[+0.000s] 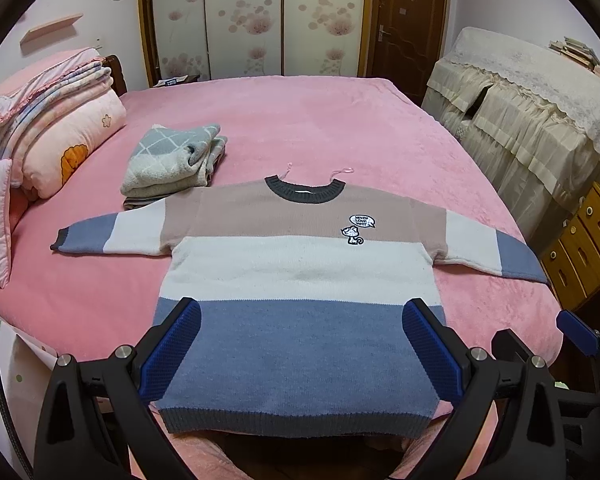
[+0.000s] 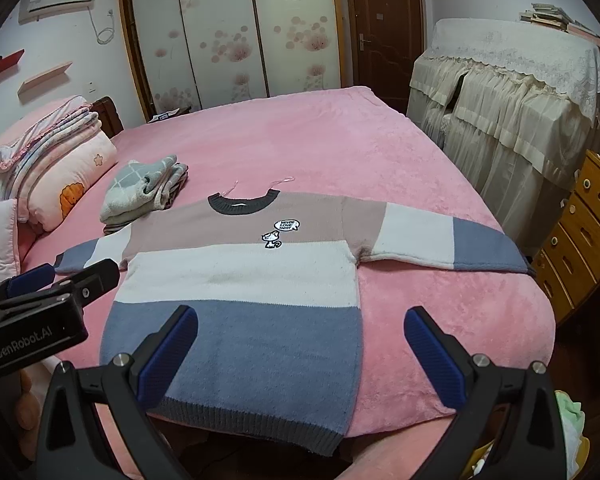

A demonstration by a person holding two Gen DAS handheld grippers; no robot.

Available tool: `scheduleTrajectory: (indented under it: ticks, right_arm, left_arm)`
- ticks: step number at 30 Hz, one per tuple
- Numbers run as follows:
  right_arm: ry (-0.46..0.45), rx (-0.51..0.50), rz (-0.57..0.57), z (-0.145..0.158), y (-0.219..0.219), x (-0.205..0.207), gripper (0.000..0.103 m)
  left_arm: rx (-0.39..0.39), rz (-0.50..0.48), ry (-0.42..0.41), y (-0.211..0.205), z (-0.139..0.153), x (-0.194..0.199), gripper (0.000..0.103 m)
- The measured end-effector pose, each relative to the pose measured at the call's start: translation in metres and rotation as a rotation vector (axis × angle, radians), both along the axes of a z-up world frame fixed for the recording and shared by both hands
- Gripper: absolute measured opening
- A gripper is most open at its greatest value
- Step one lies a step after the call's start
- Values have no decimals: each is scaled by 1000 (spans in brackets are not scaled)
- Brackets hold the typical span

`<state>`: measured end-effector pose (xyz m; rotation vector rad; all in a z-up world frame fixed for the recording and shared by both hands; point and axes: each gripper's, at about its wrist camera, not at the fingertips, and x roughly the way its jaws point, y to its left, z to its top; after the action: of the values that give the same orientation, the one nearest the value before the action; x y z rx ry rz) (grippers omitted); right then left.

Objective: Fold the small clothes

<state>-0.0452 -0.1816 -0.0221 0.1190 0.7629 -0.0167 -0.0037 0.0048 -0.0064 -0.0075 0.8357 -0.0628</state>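
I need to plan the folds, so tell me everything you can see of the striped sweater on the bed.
The sweater is a small knit with broad bands: dusty pink on top, white in the middle, blue below, with dark grey ribbed collar, hem and cuffs. A cat patch with a speech bubble sits on the chest. It lies flat, front up, on the pink bedspread, sleeves spread sideways, hem at the near bed edge. One sleeve touches a folded grey pile. Both grippers hover open above the hem; neither grips it.
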Motion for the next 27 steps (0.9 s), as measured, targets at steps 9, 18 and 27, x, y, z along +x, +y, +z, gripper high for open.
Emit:
scheduleTrajectory:
  ticks: [9, 18, 27]
  right_arm:
    - [3, -2, 2, 0, 3, 0, 103]
    - [2, -5, 7, -1, 6, -2, 103]
    - [11, 7, 19, 0, 11, -3, 103]
  left_arm:
    - [-12, 5, 12, 3, -3, 1, 100]
    - [-9, 0, 10, 4, -3, 0, 100]
    - [-20, 16, 13, 7, -2, 0, 100]
